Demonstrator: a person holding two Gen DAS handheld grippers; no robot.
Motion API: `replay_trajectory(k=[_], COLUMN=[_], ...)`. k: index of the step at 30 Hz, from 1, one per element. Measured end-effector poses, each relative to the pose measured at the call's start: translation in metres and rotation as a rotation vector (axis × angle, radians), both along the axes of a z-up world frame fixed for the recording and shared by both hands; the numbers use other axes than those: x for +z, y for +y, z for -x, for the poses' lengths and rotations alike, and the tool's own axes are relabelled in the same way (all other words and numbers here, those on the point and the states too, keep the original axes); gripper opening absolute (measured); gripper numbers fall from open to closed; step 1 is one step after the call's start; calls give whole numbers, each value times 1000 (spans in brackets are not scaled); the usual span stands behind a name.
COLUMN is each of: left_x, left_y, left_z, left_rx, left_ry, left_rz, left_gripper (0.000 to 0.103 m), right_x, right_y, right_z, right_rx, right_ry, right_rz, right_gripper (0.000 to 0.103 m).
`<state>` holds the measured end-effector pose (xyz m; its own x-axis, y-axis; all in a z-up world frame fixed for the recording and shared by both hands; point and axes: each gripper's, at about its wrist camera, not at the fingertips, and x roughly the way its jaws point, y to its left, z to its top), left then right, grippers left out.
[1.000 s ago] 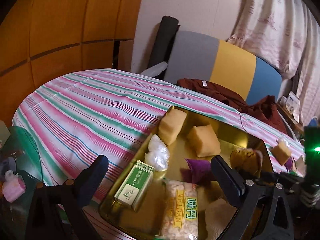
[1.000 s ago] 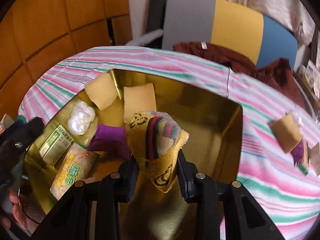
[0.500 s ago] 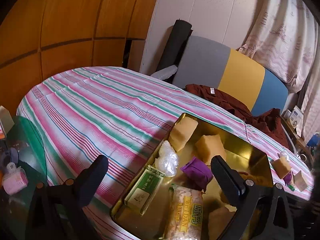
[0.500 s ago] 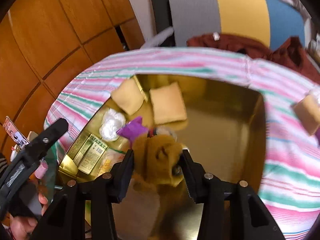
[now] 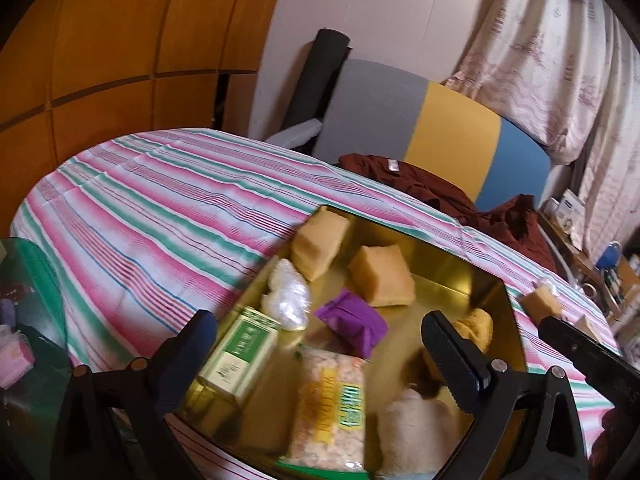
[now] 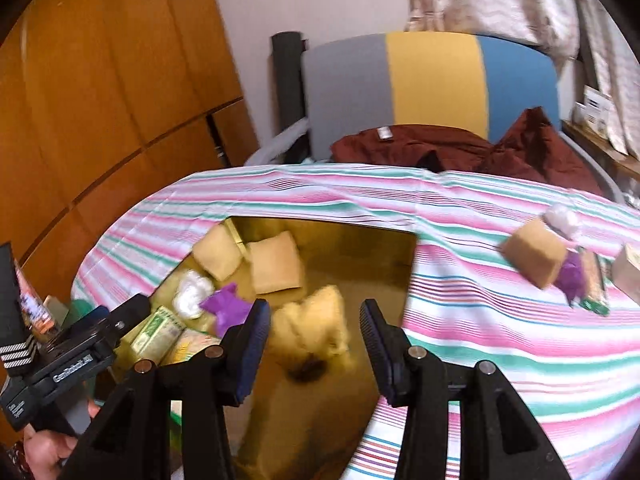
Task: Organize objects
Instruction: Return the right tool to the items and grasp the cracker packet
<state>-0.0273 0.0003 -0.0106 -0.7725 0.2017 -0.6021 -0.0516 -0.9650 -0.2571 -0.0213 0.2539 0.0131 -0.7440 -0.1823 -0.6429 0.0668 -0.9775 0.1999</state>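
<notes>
Striped bedspread (image 6: 500, 344), gold tray (image 6: 352, 240) half bare, yellow sock (image 6: 316, 328) inside, both tongs wide, empty

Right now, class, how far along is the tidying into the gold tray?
Done: the gold tray holds several packets and the yellow sock. In hand: nothing; the right gripper and left gripper are open. Left: the tan packet and small items beside it on the striped cloth.
</notes>
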Motion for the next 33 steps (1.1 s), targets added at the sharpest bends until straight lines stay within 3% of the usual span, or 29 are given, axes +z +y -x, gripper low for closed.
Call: replay_trajectory(k=[4, 11, 20, 26, 33], left_x=[-1, 1, 5, -1, 0], left_y=[19, 67, 117, 148, 174], left_z=[-2, -21, -53, -63, -72], left_rx=[-112, -298, -492, -564, -602], left_ry=[-16, -16, -3, -47, -52], left_rz=[-27, 21, 37, 42, 74], left_gripper=[103, 103, 103, 103, 103], right_x=[-7, -40, -79, -82, -61], right_y=[26, 93, 172, 218, 272], right_z=[-7, -23, -55, -51, -9], right_rx=[-100, -258, -401, -497, -588], right_ry=[-28, -128, -186, -180, -128], right_rz=[-9, -4, -14, 6, -6], right_gripper=[47, 47, 47, 47, 49])
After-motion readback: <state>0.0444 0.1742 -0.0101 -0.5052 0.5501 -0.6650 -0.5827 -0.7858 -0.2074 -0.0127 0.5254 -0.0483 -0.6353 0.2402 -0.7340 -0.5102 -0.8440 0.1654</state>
